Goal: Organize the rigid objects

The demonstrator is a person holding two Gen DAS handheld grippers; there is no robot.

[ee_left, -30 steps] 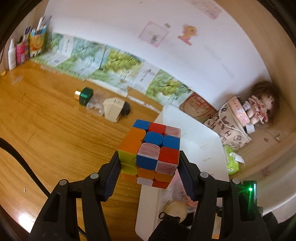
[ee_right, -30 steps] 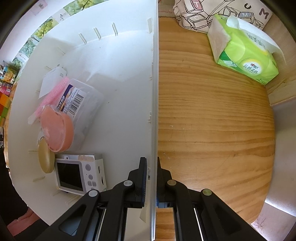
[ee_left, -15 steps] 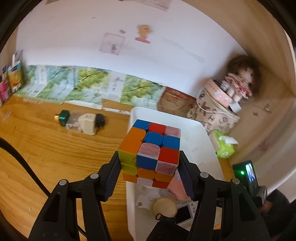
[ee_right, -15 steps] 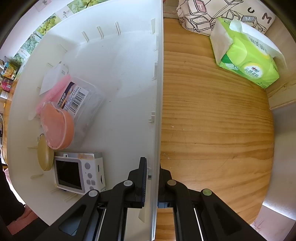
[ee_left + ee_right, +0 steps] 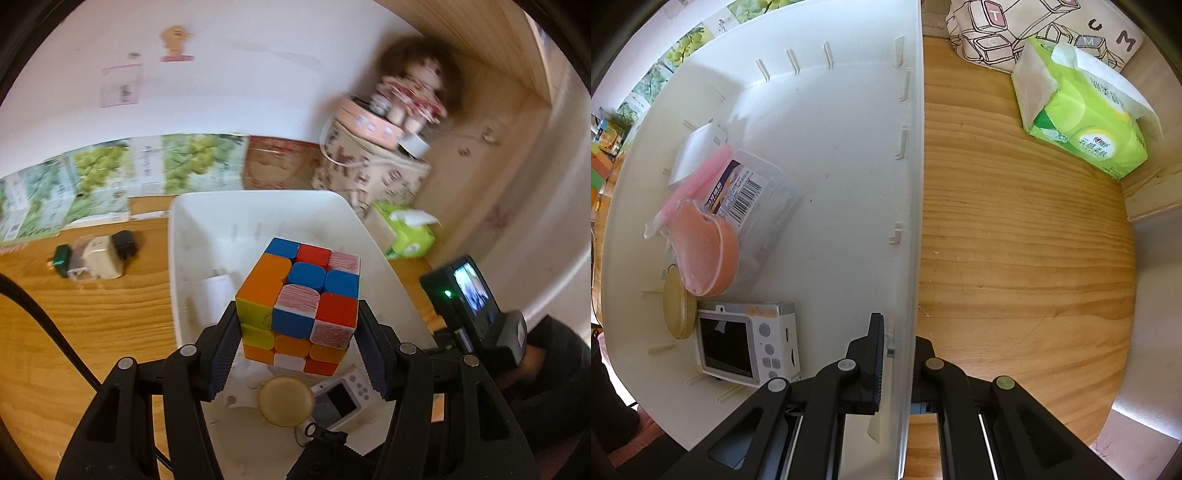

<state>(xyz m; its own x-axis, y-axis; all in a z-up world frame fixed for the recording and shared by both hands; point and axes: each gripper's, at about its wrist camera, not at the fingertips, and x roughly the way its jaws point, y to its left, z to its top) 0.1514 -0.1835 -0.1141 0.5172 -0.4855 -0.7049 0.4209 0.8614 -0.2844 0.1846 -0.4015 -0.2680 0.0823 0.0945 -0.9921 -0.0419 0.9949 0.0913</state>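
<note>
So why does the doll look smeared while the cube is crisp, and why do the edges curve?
Left wrist view: the doll and wall are motion-blurred, while the cube, clamped in the left gripper, stays sharp. Right wrist view: all sharp; the fisheye bows the bin wall and wood grain, and glare whitens the lower right corner. The right gripper pinches that wall.

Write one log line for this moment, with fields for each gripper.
left gripper: shut on puzzle cube, above white bin | right gripper: shut on bin wall
</note>
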